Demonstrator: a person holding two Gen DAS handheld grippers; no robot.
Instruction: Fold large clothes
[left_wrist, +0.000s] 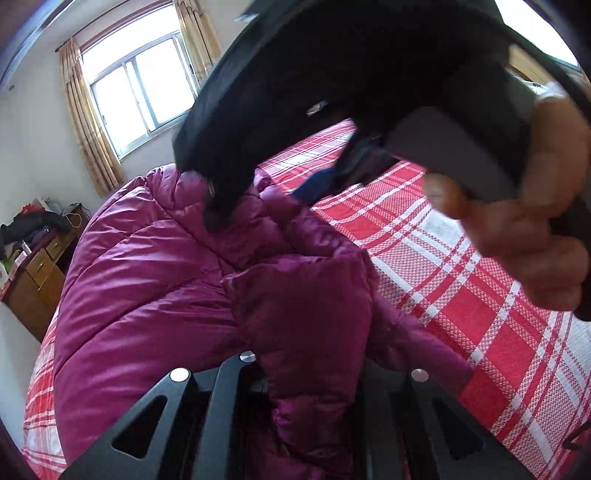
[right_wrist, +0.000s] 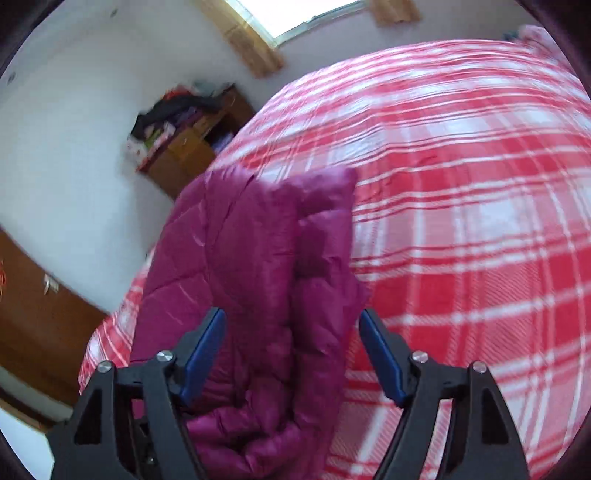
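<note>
Right wrist view: right gripper (right_wrist: 291, 354) stands spread, pads off the magenta down jacket (right_wrist: 258, 258), whose long axis runs away across the plaid bedspread (right_wrist: 461, 221); left gripper (left_wrist: 306, 398), nearer, pinches its folded edge.

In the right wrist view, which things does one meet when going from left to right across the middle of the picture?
White wall → wooden cabinet with clutter on top → magenta puffer jacket → red and white plaid bedcover.
</note>
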